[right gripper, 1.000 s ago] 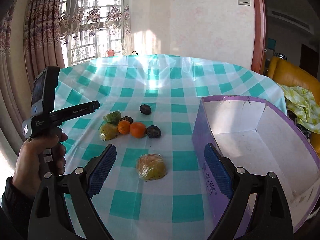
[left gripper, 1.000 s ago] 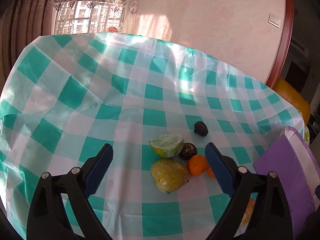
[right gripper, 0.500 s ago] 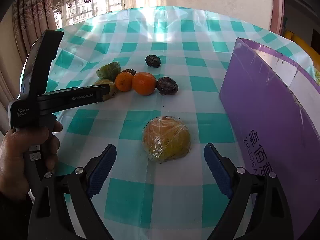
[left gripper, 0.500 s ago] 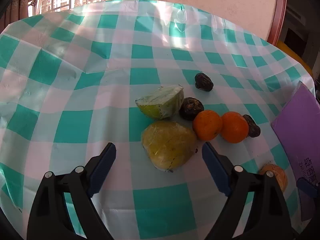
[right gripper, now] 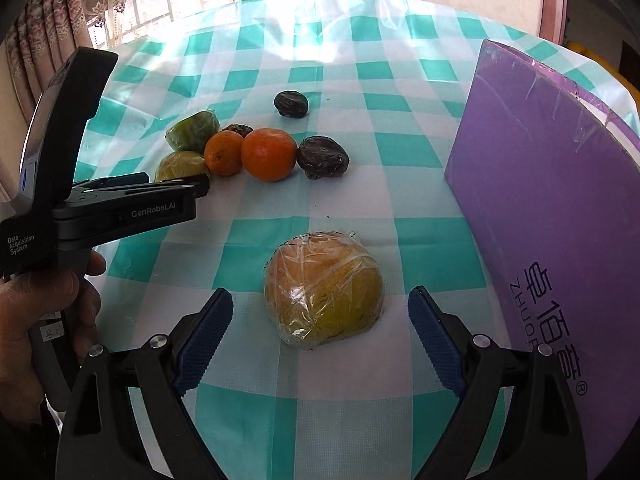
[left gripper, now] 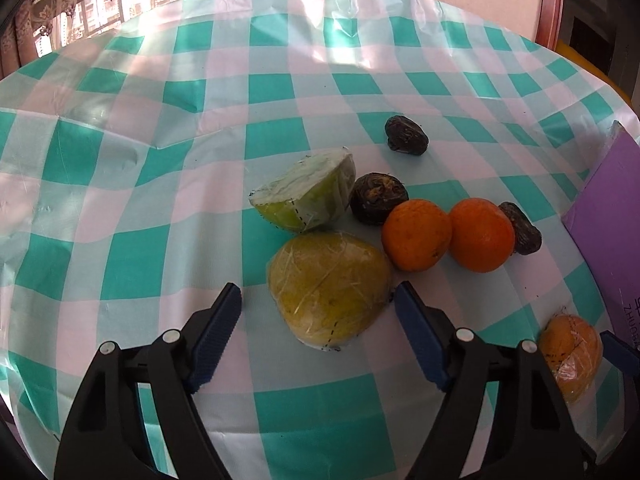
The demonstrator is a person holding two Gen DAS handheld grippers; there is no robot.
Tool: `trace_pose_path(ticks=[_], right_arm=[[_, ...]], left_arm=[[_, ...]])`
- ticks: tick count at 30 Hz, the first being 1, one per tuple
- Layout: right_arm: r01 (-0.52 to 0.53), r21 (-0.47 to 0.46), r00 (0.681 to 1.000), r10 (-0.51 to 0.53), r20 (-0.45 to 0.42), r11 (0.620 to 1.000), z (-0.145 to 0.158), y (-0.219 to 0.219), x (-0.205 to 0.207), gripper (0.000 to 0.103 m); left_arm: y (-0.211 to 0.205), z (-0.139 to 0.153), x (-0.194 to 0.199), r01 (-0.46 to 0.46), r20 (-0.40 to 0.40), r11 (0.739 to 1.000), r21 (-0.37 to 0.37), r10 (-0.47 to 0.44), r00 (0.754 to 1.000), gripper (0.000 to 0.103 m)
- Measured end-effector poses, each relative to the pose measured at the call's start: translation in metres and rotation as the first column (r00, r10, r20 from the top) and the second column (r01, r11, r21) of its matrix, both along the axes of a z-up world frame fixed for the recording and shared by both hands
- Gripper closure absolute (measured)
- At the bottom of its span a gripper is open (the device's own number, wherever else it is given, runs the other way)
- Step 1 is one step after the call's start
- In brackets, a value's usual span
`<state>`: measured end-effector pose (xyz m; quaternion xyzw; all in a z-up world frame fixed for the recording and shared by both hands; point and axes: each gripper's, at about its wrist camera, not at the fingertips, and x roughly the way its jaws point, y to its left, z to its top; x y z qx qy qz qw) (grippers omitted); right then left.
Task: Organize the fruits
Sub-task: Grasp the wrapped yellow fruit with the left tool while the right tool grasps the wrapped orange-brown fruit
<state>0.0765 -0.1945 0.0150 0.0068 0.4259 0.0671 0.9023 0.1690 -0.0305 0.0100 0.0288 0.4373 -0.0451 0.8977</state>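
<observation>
A plastic-wrapped yellow-green fruit point(left gripper: 330, 294) lies between the blue pads of my left gripper point(left gripper: 316, 298), whose jaws are closing; the pads stand just off its sides. Behind it sit a wrapped green cut fruit point(left gripper: 310, 196), two oranges point(left gripper: 416, 234) point(left gripper: 482, 234) and three dark wrinkled fruits point(left gripper: 378, 198). My right gripper point(right gripper: 320, 306) is open around a wrapped orange-yellow fruit point(right gripper: 324, 300), with gaps on both sides. The left gripper point(right gripper: 176, 186) shows in the right wrist view, held by a hand point(right gripper: 44, 312).
A purple box point(right gripper: 560, 208) stands on the right of the teal-checked tablecloth point(right gripper: 260, 244), its printed side facing the wrapped fruit. A curtained window point(right gripper: 140, 4) is behind the table. The cloth's far half carries no objects.
Both grippers dropped and moved forward toward the fruits, which now look larger. The left jaws have narrowed around the yellow-green wrapped fruit. The right jaws kept their width.
</observation>
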Motion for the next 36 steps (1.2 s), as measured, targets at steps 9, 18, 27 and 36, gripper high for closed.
trace_pose_path(ticks=[9,18,27,36], right_arm=[[0.026,0.008,1.0,-0.026,-0.009,1.0,-0.004,-0.003,0.006,0.017],[0.039,-0.016,0.999,-0.04,-0.011,0.999,-0.008,-0.002,0.01,0.021],[0.012,-0.039,1.0,-0.012,0.016,0.999,-0.008,0.006,0.006,0.04],[-0.004,-0.03,1.0,0.004,0.028,1.0,-0.006,0.006,0.0,0.042]], left_arm=[[-0.005,0.001,-0.005,0.023,0.012,1.0,0.007,-0.023,1.0,0.042],[-0.003,0.002,-0.011,0.017,0.017,1.0,-0.016,-0.017,1.0,0.043],[-0.003,0.003,-0.017,0.015,0.027,1.0,-0.023,-0.014,1.0,0.043],[-0.007,0.004,-0.029,0.036,0.027,0.999,-0.039,-0.035,0.999,0.044]])
